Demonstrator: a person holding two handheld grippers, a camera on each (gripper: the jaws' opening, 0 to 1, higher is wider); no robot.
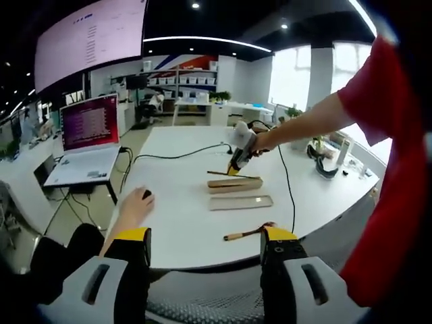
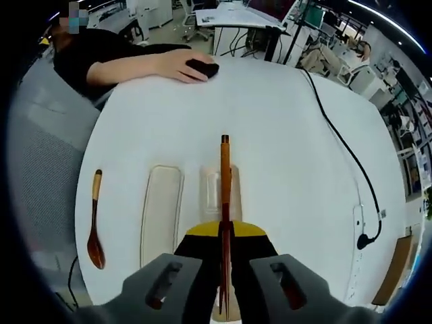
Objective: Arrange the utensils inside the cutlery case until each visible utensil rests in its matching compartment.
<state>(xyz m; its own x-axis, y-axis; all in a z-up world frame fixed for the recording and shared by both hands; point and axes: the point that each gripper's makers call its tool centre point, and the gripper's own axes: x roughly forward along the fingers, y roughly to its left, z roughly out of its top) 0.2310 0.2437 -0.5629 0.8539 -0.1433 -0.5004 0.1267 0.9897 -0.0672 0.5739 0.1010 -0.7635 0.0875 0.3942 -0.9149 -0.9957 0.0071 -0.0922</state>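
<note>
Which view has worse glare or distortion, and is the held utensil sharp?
Left gripper view: windows top right blow out, fisheye bends the white table. Right gripper view: even light, soft shadows; wooden fork in the right gripper sharp at its far end, blurrier near the jaws.

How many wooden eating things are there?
2 that show. A spoon lies on the white table, left of the clear lid. The right gripper pinches a wooden stick over the case.

On the table (image 2: 290, 169) in the right gripper view we list, left to right: spoon (image 2: 94, 223), lid (image 2: 160, 214), case (image 2: 209, 192). Chopsticks (image 2: 224, 202) lie above the case. A hand (image 2: 177, 66) on a mouse (image 2: 202, 67) lies at the far edge.
</note>
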